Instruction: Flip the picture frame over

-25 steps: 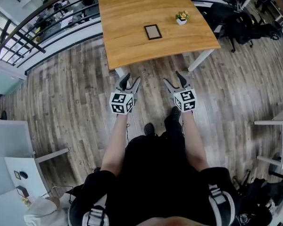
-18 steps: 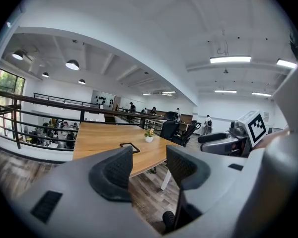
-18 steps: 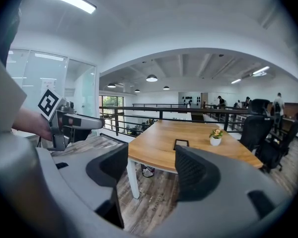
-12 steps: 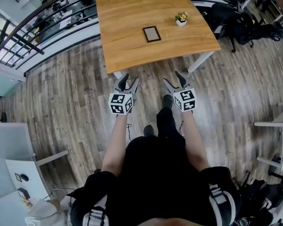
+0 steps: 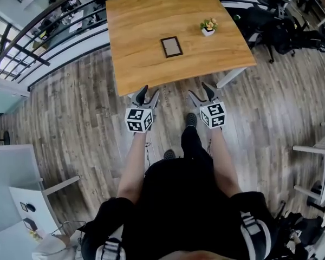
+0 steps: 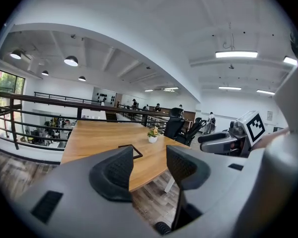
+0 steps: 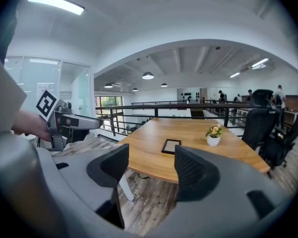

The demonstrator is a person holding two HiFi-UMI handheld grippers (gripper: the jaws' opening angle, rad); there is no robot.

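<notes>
Left gripper (image 5: 149, 92) and right gripper (image 5: 200, 91): both wide open, nothing between the jaws. Held side by side over the floor (image 5: 86, 107), tips just short of the table (image 5: 141, 26) edge. Nearer that edge than a second ago, with table and frame lower in the head view and one shoe (image 5: 190, 119) now forward.

Frame (image 5: 171, 46) flat near the table's middle, well apart from both grippers: thin dark rectangular border, pale centre. Table top of warm light wood, fine grain, on white legs (image 5: 231, 71). Small white pot (image 5: 208, 26) of flowers right of the frame. Black ribbed pads (image 6: 116, 170) on smooth grey bodies. Grey-brown plank floor; black bar railing (image 7: 139, 105) behind.
</notes>
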